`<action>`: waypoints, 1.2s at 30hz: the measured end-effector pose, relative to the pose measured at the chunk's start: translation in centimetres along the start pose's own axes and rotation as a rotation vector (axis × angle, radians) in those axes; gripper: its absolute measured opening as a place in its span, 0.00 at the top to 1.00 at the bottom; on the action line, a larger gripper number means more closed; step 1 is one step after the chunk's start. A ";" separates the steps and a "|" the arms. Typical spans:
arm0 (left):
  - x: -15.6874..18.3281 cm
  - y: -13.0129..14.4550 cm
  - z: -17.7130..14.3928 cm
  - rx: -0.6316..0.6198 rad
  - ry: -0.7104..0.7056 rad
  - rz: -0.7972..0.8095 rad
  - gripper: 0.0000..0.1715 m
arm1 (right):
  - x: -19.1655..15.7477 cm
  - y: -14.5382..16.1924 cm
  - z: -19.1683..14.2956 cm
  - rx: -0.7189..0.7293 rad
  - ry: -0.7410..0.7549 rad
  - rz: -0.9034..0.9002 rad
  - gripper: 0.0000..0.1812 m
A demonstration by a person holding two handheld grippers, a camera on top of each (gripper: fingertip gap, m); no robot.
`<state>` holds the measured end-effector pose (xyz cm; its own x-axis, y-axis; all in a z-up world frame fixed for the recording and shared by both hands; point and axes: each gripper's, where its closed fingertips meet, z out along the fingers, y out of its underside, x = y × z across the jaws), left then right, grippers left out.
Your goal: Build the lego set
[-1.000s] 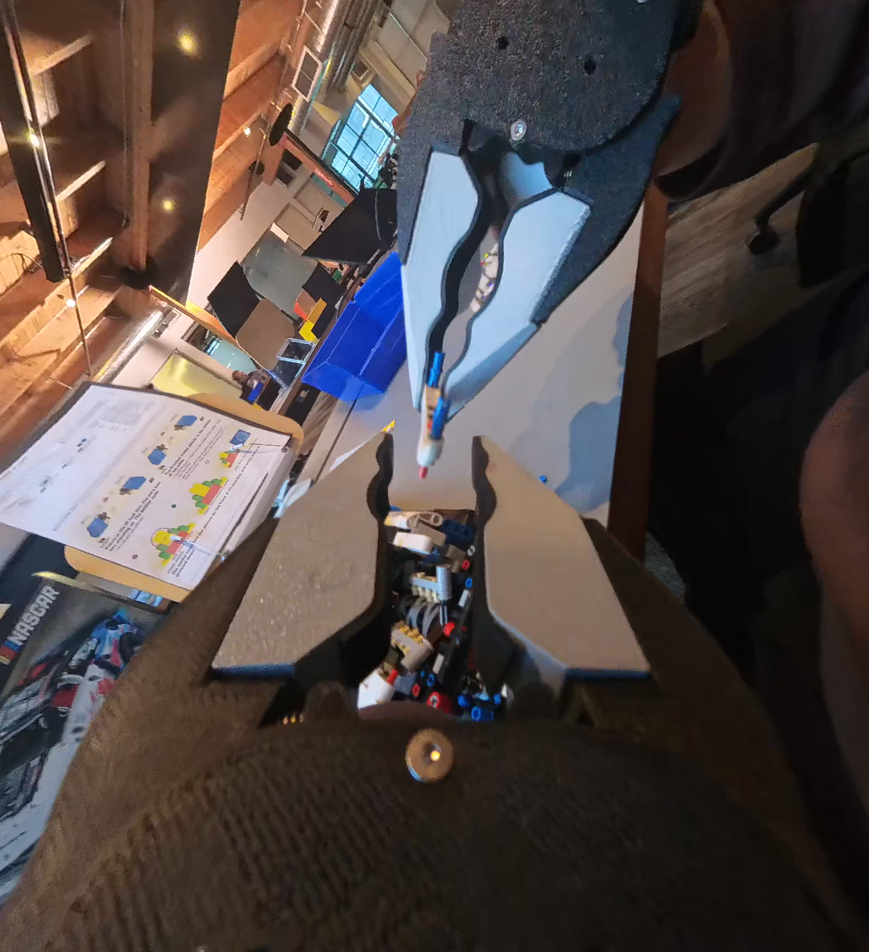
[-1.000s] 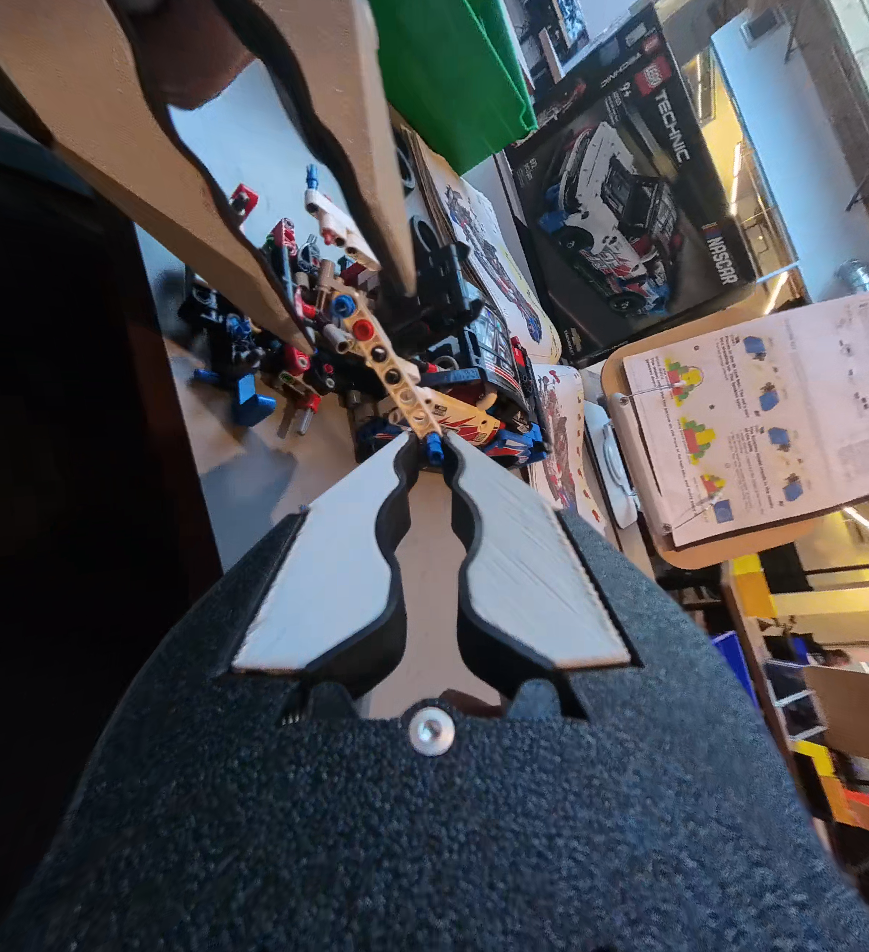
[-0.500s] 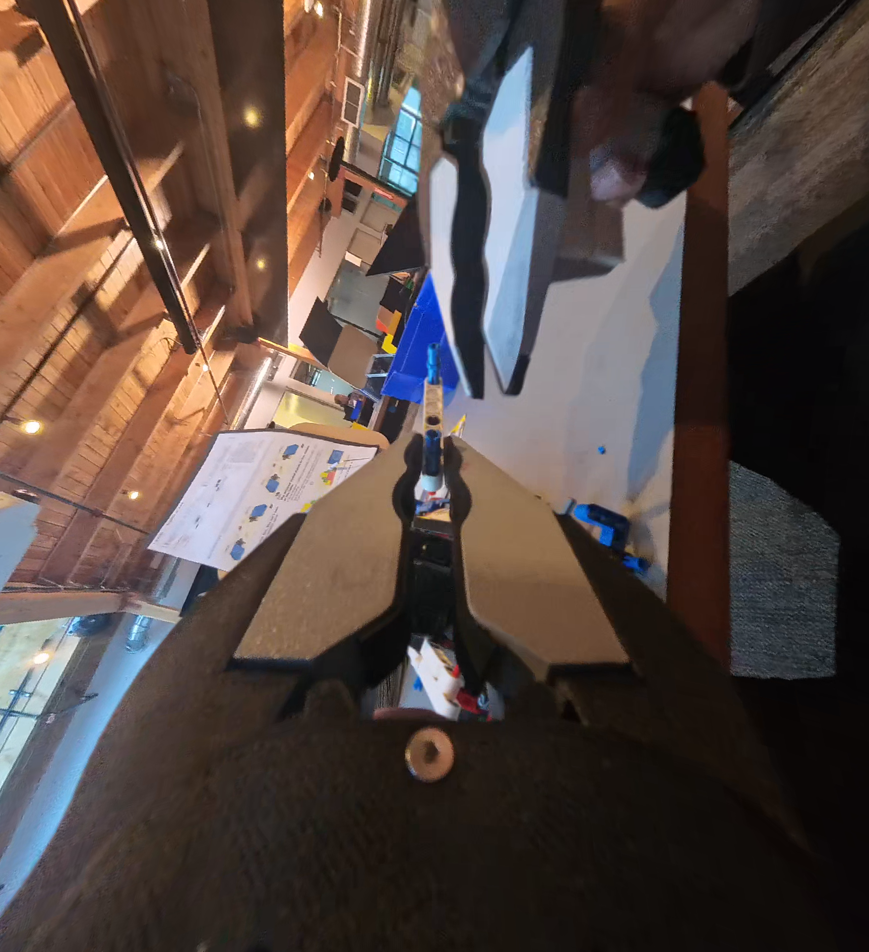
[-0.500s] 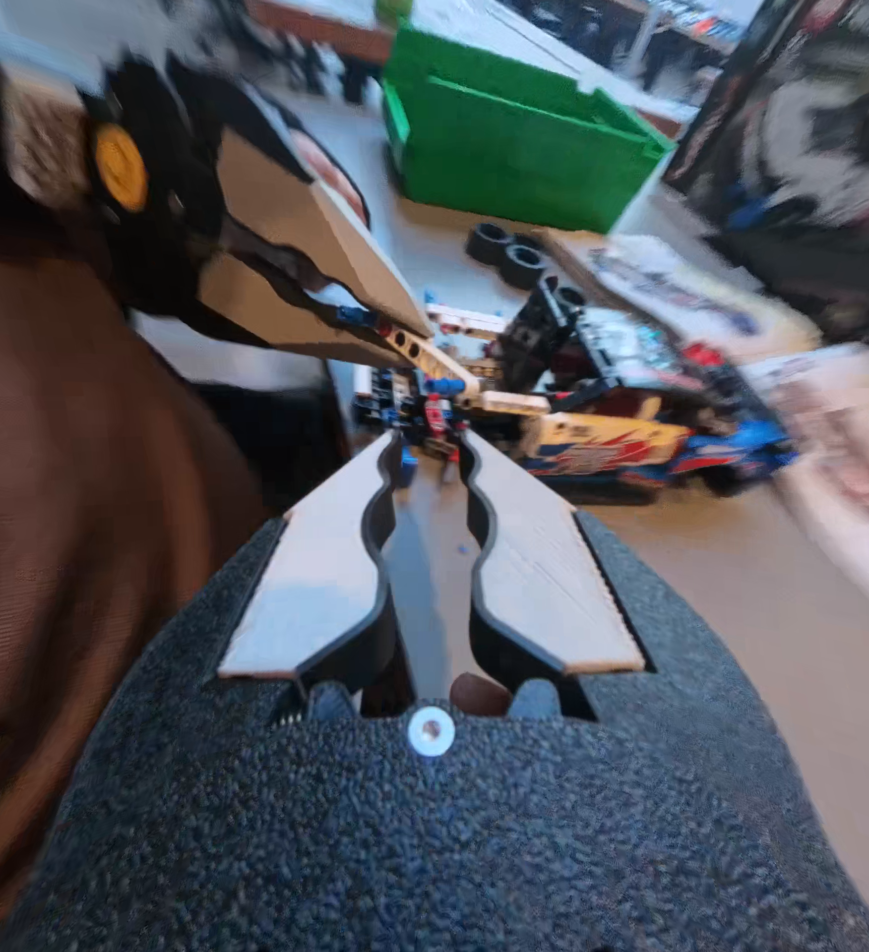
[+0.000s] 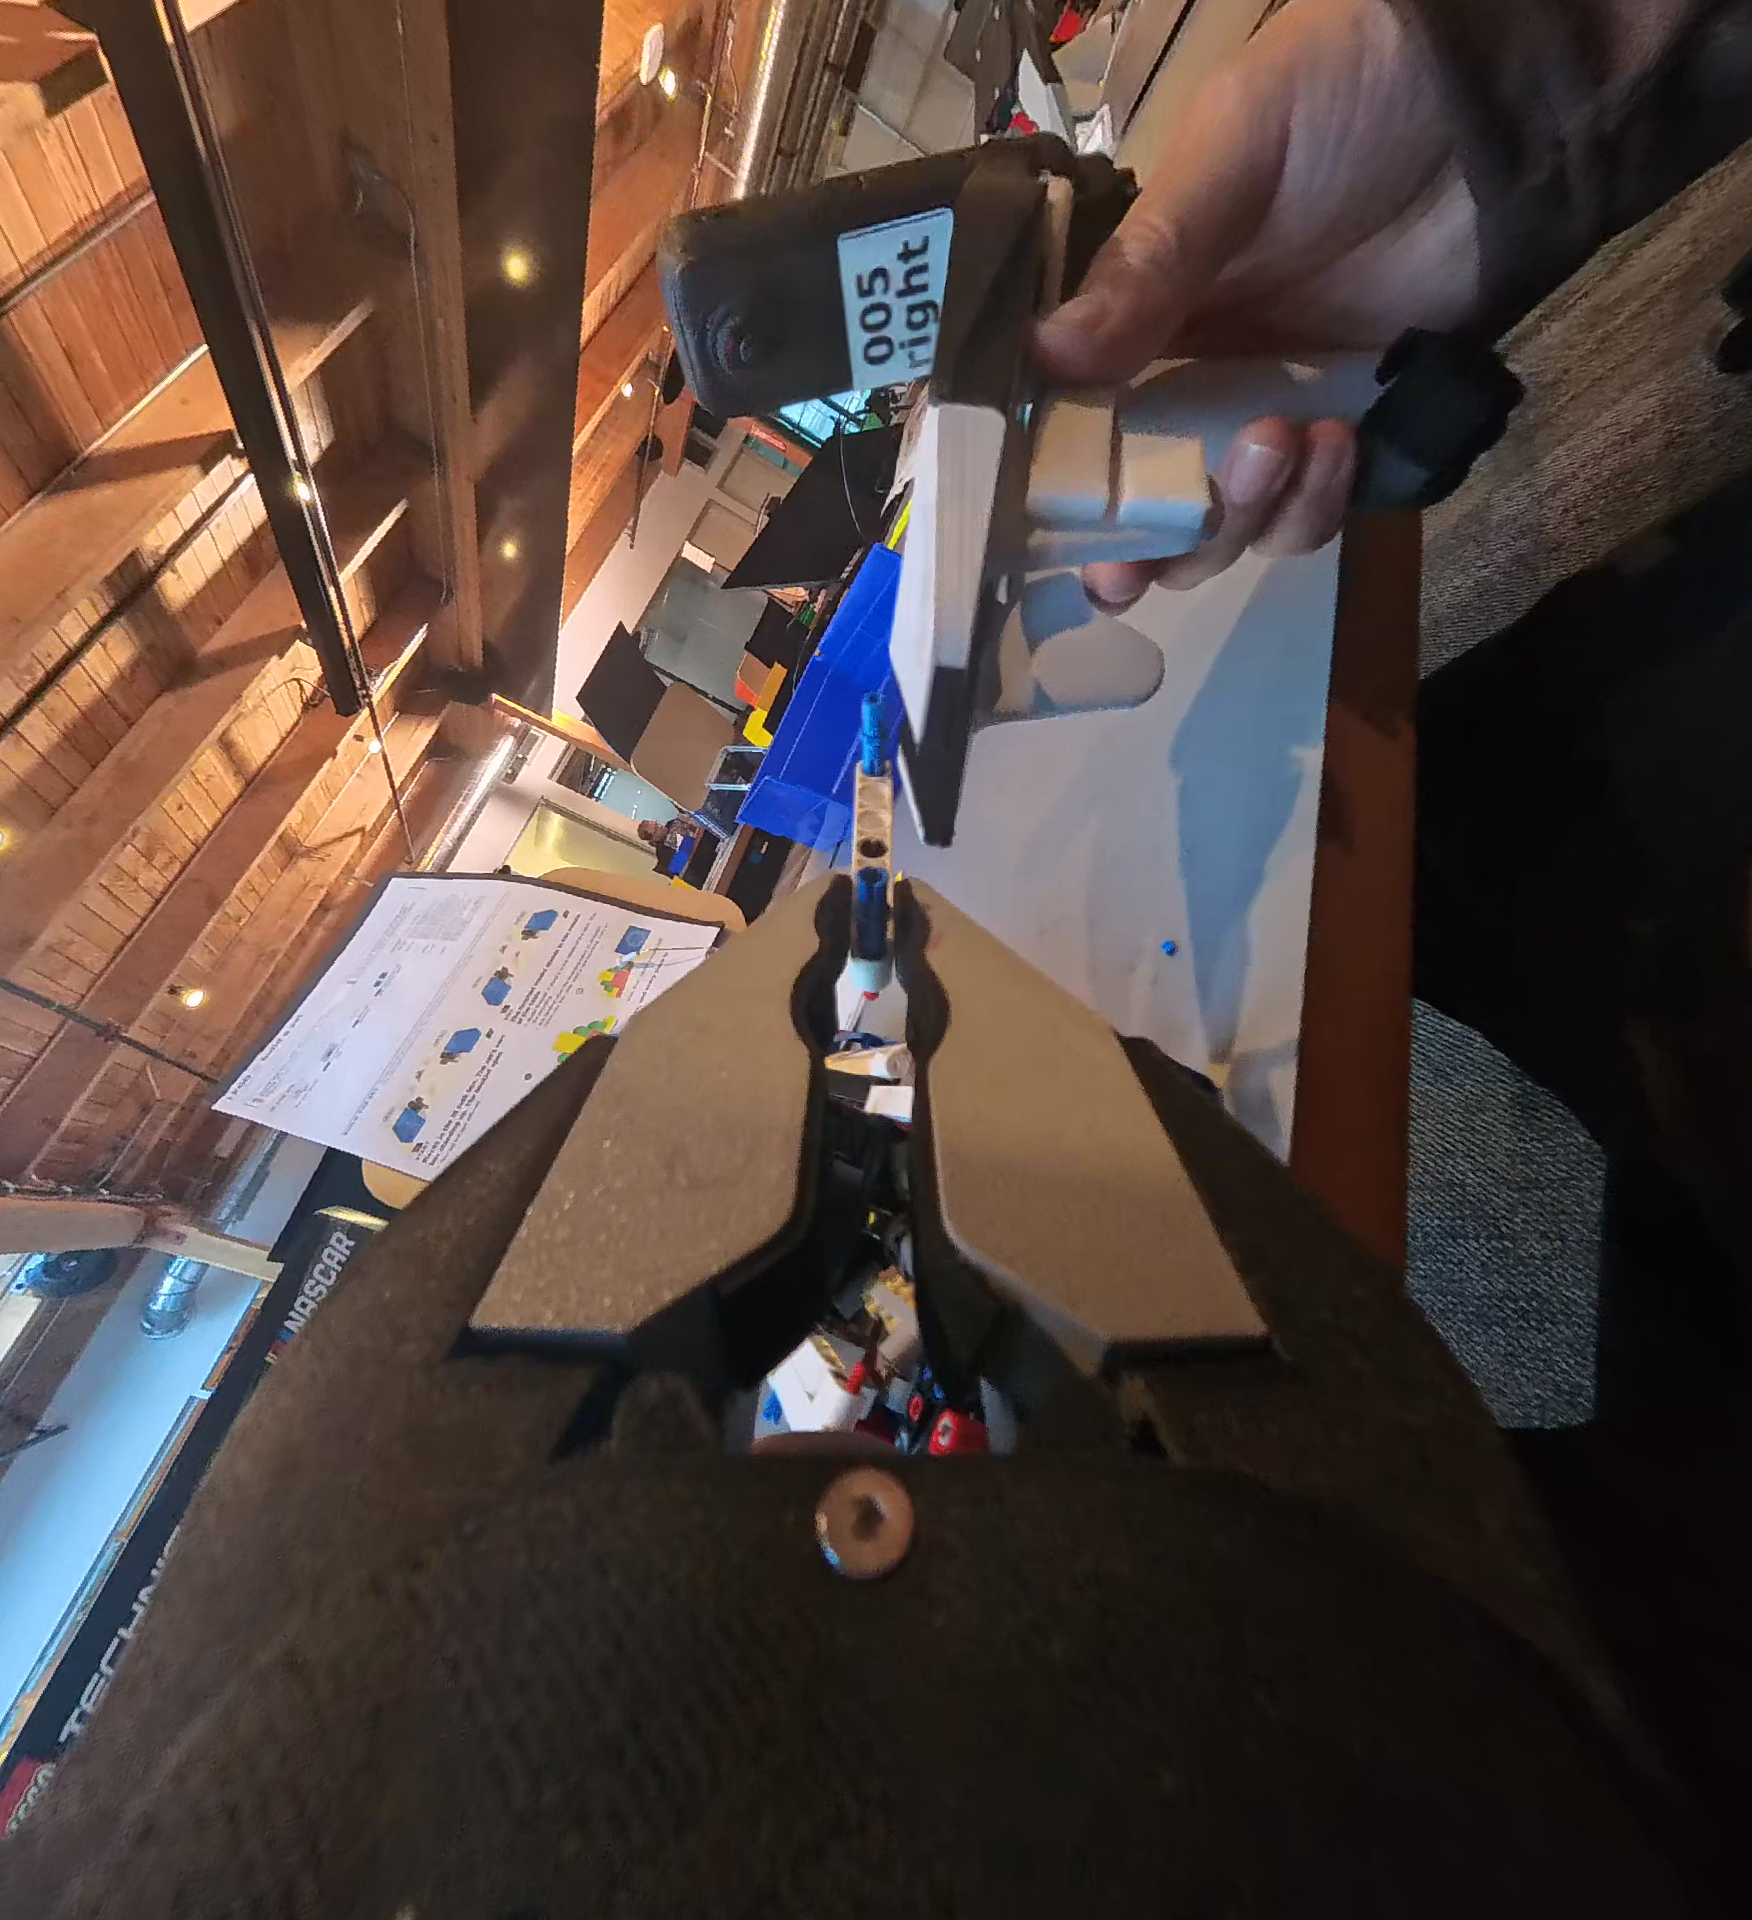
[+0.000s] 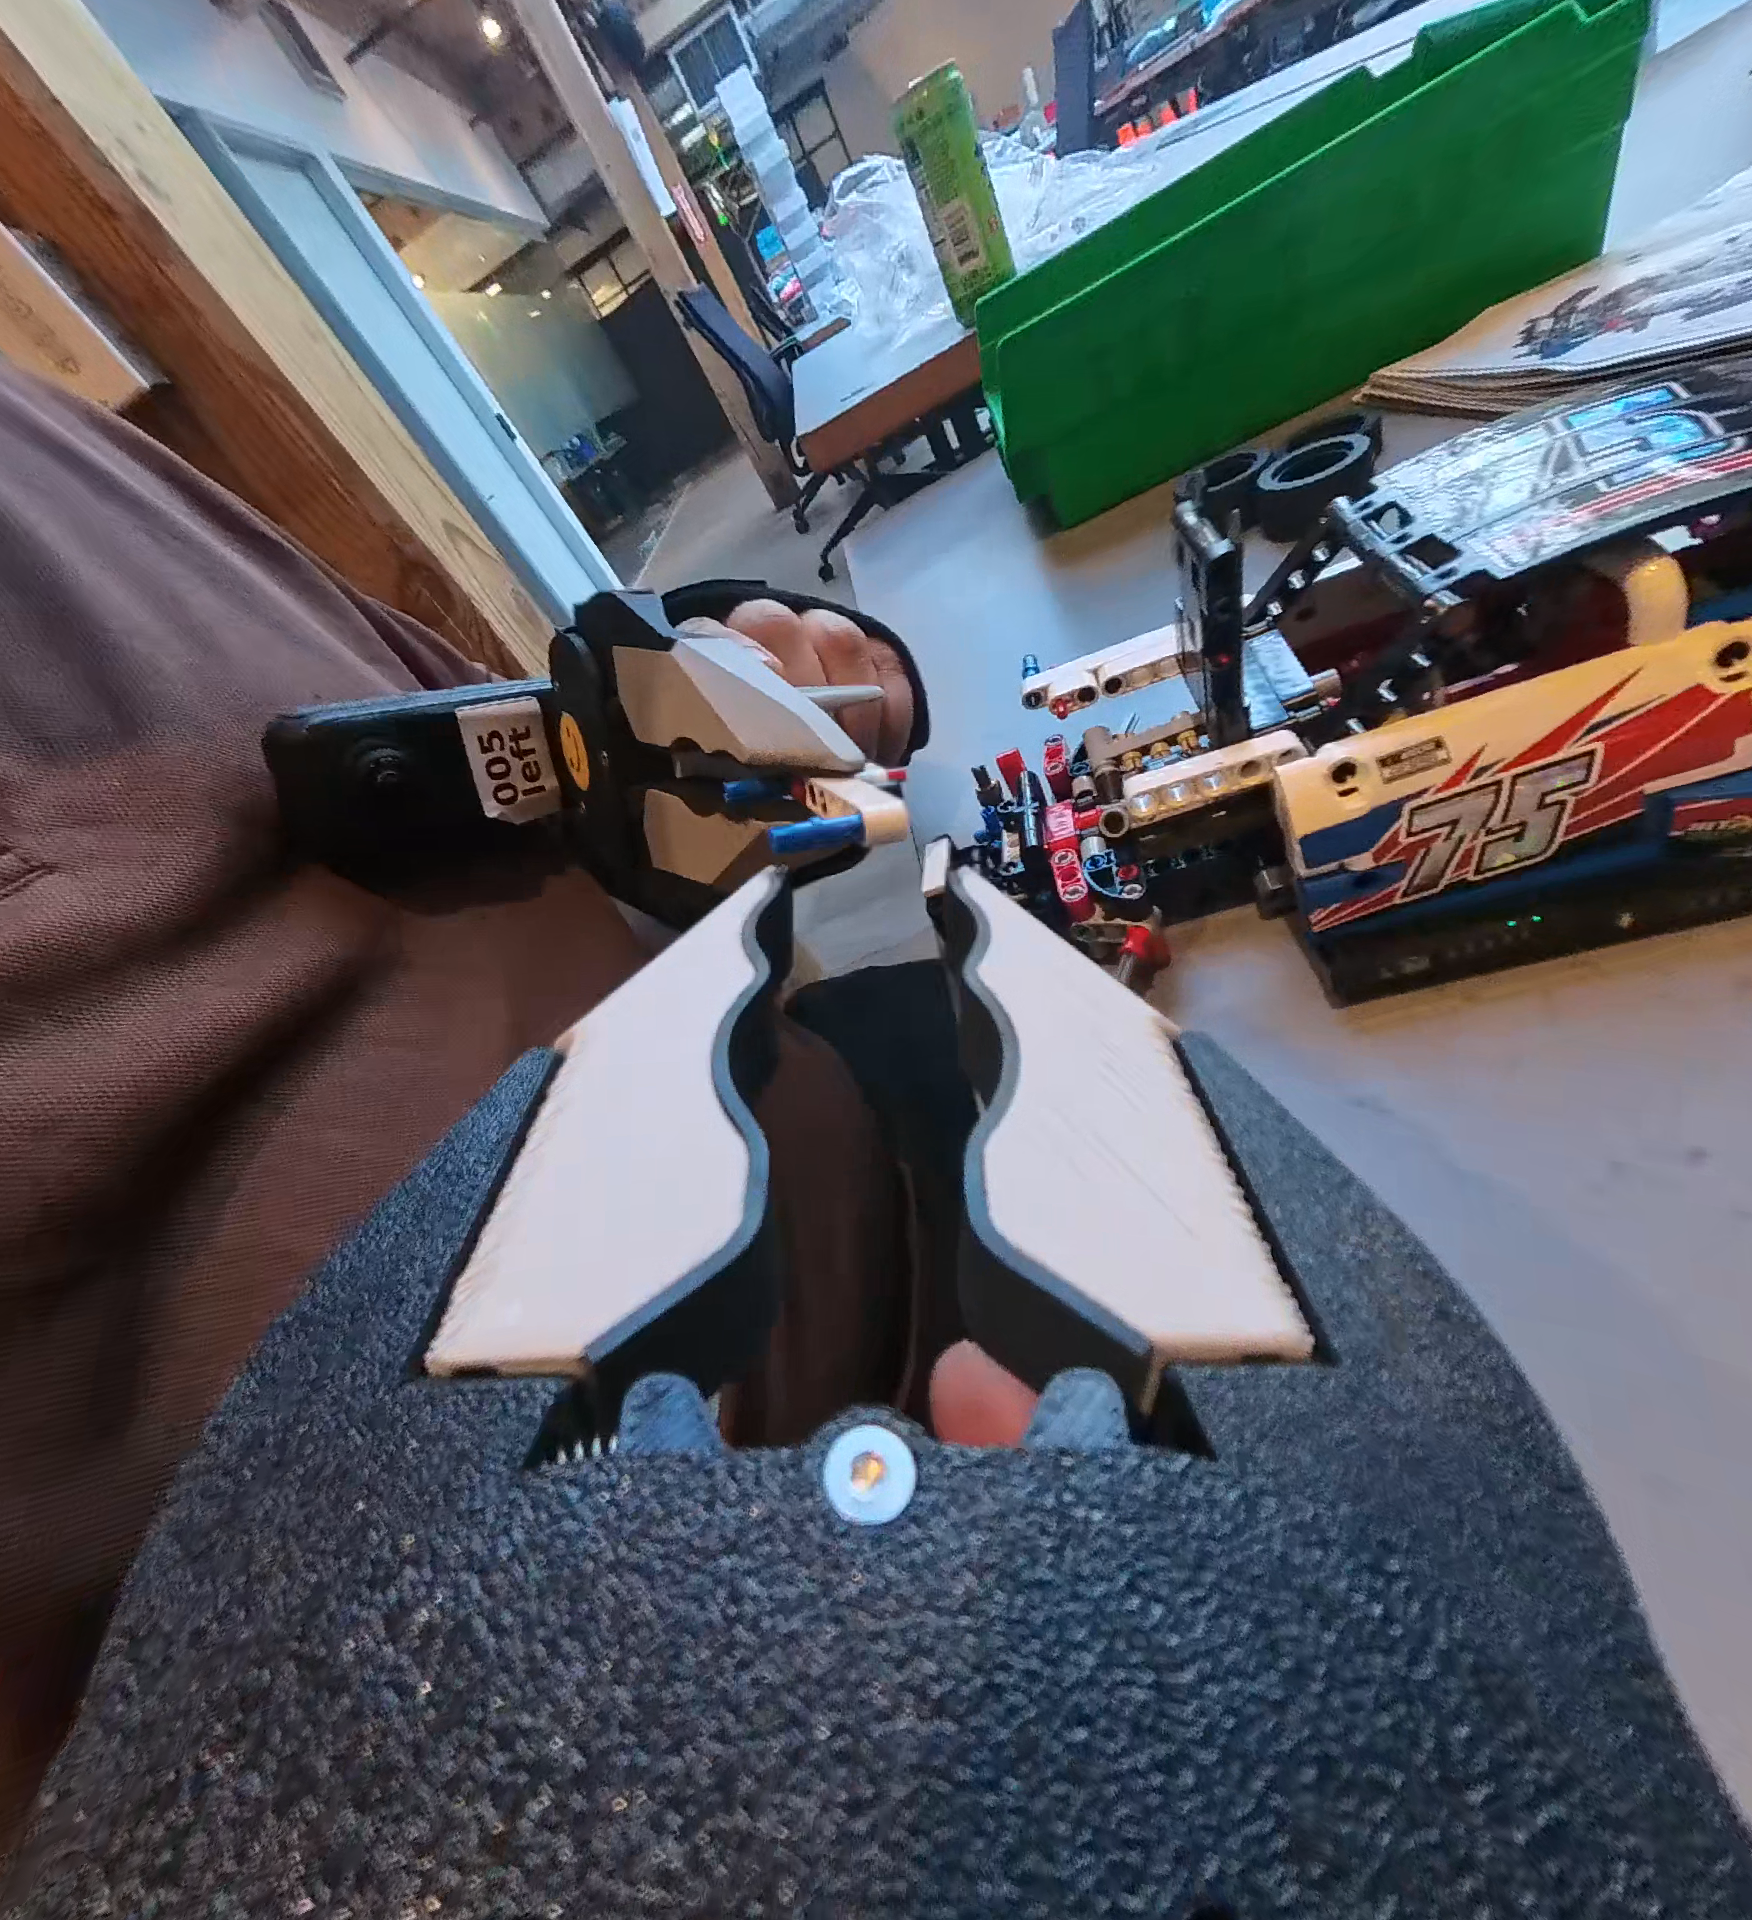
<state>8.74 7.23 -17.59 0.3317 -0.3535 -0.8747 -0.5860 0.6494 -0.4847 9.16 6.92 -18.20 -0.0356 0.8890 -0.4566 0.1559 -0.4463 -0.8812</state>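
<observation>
**Left gripper holds the tan beam, right gripper is released beside it**

The left gripper (image 5: 870,914) is clenched on a small tan beam (image 5: 872,831) that has blue pins (image 5: 869,727) pushed in it. The beam stands out past the fingertips, up in the air above the white table (image 5: 1111,831). In the right wrist view the same left gripper (image 6: 856,800) shows from the side, held by a hand (image 6: 830,665) in front of a brown shirt (image 6: 124,831), with the tan beam (image 6: 851,816) and one blue pin (image 6: 815,831) between its tips.

The right gripper (image 6: 856,883) is released: its two fingers stand apart and nothing is between them. Its tips are just beside the beam, and I cannot tell if they touch it. In the left wrist view the right gripper (image 5: 929,748) hangs over the beam, held by a hand (image 5: 1267,260).

On the table, to the right in the right wrist view, lies the partly built car (image 6: 1474,810), white, blue and red, with loose pieces (image 6: 1059,831) at its near end. Farther away stand two black tyres (image 6: 1308,473) and a green bin (image 6: 1319,270). An instruction sheet (image 5: 477,1023) is at the left in the left wrist view
</observation>
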 end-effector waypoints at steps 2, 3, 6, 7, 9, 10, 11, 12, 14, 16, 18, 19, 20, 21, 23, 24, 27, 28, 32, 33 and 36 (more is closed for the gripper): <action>0.2 0.0 0.0 0.002 0.007 0.000 0.97 | 0.2 0.1 -0.1 -0.008 0.020 -0.020 0.84; 0.3 0.0 0.0 0.002 0.009 -0.002 0.97 | 0.3 0.1 -0.2 -0.006 0.027 -0.026 0.84; 0.3 0.1 0.0 -0.001 0.012 -0.004 0.97 | 0.1 -0.1 -0.7 0.006 0.012 -0.030 0.84; 0.4 0.1 0.0 -0.001 0.014 -0.004 0.97 | -0.1 -0.1 -0.8 0.007 0.003 -0.036 0.84; 0.4 0.1 0.0 -0.002 0.014 -0.004 0.97 | -0.1 -0.1 -0.9 0.003 0.012 -0.059 0.85; 0.5 0.1 0.0 -0.002 0.015 -0.003 0.97 | 0.1 -0.1 -1.0 0.001 0.026 -0.069 0.86; 0.5 0.2 0.0 -0.003 0.014 -0.003 0.97 | 0.2 -0.1 -1.0 0.001 0.034 -0.075 0.86; 0.5 0.3 0.0 -0.005 0.013 -0.004 0.97 | 0.2 -0.1 -1.1 0.001 0.036 -0.076 0.87; 0.5 0.5 0.1 -0.011 0.011 -0.008 0.97 | 0.4 -0.2 -1.2 0.005 0.040 -0.074 0.87; 0.5 0.7 0.1 -0.015 0.009 -0.010 0.97 | 0.4 -0.1 -1.3 0.006 0.040 -0.073 0.88; 0.4 0.9 0.1 -0.019 0.009 -0.018 0.97 | 0.4 -0.1 -1.2 0.002 0.037 -0.075 0.90; 0.4 0.9 0.1 -0.020 0.010 -0.022 0.97 | 0.4 0.0 -1.2 -0.001 0.037 -0.077 0.90; 0.4 1.0 0.1 -0.021 0.011 -0.027 0.97 | 0.4 0.1 -1.1 -0.005 0.036 -0.078 0.90; 0.4 1.1 0.1 -0.022 0.014 -0.031 0.97 | 0.5 0.2 -1.1 -0.010 0.036 -0.079 0.90; 0.4 1.2 0.1 -0.025 0.019 -0.038 0.97 | 0.5 0.3 -1.1 -0.015 0.034 -0.081 0.90; 0.5 1.2 0.1 -0.027 0.021 -0.042 0.97 | 0.6 0.4 -1.1 -0.016 0.034 -0.082 0.90; 0.7 1.5 0.2 -0.036 0.032 -0.047 0.97 | 0.8 0.5 -1.2 -0.022 0.047 -0.095 0.89; 0.7 1.6 0.2 -0.040 0.032 -0.047 0.97 | 0.9 0.5 -1.2 -0.022 0.051 -0.098 0.90; 0.8 2.0 0.4 -0.053 0.024 -0.022 0.97 | 1.3 0.5 -1.1 -0.020 0.050 -0.082 0.89; 0.7 2.1 0.4 -0.057 0.021 -0.017 0.97 | 1.5 0.5 -1.0 -0.018 0.050 -0.074 0.89; 0.7 2.3 0.4 -0.054 0.025 -0.019 0.97 | 1.8 0.4 -0.8 -0.008 0.050 -0.062 0.89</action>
<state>7.92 8.77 -19.29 0.3253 -0.3828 -0.8647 -0.6189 0.6052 -0.5008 9.95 8.42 -19.22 0.0039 0.9192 -0.3938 0.1628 -0.3891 -0.9067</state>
